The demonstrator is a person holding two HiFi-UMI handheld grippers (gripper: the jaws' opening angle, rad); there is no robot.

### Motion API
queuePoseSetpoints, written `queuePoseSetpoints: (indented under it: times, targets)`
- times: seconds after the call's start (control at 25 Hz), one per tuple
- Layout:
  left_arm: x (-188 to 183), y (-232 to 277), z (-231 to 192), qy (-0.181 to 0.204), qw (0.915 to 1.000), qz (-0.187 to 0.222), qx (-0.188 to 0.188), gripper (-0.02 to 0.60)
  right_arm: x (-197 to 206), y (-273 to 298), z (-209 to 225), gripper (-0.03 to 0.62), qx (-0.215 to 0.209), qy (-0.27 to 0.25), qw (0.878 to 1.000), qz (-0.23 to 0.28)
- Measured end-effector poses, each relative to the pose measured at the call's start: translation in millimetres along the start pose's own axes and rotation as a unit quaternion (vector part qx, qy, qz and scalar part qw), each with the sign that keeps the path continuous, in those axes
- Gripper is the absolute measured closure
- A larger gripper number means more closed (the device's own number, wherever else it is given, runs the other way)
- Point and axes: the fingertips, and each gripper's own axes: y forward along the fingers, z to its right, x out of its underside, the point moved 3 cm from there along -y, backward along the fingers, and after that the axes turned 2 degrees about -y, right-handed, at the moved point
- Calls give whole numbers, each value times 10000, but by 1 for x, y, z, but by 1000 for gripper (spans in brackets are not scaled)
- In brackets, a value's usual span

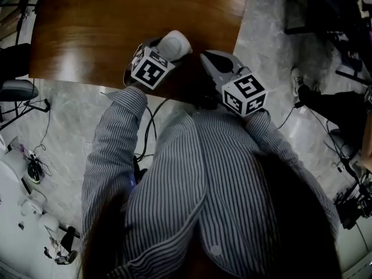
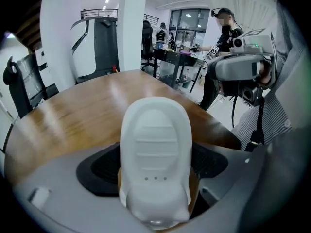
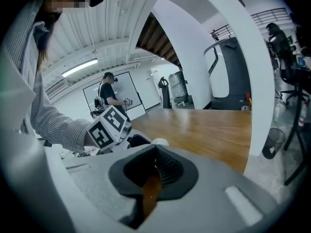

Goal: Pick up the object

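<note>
Left hand-held gripper (image 2: 156, 171) clamped on a white object (image 2: 154, 144), rounded and ribbed, held over the near edge of the wooden surface (image 1: 116, 22). Right hand-held gripper (image 3: 154, 166) near it, jaws pressed together, nothing between.

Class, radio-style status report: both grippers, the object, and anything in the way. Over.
Left gripper shut on white object. Right gripper shut, empty. Both over wooden table; nothing seen in the way.

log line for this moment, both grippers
left gripper: shut on white object | right gripper: shut, empty | both at near edge of wooden table
</note>
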Motion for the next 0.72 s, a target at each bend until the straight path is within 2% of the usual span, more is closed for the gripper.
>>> queuePoseSetpoints:
  times: [0.16, 0.24, 0.32, 0.4, 0.48, 0.52, 0.64, 0.72]
  targets:
    - [-10, -10, 9, -360, 9985, 417, -29, 132, -9, -6, -2, 592, -52, -182, 9998, 86]
    - [-15, -17, 10, -661, 9952, 715, -53, 132, -14, -9, -3, 592, -66, -272, 9995, 112]
    - [-16, -28, 11, -1081, 9886, 1046, -45, 132, -18, -11, -4, 592, -60, -325, 9994, 125]
    - [-17, -40, 10, -1537, 9774, 1452, -23, 132, -24, -12, -6, 592, -69, -369, 9992, 161]
    - [-18, -54, 9, -1978, 9606, 1955, -16, 132, -30, -12, -7, 592, -109, -413, 9989, 200]
    - [-20, -62, 8, -2201, 9493, 2244, -2, 132, -32, -11, -8, 592, -142, -434, 9987, 215]
    - [-22, -85, 9, -2892, 9075, 3041, 149, 132, -38, -9, -15, 592, -279, -470, 9982, 243]
    - [-21, -95, 9, -3259, 8817, 3401, 282, 132, -38, -6, -19, 592, -371, -465, 9980, 225]
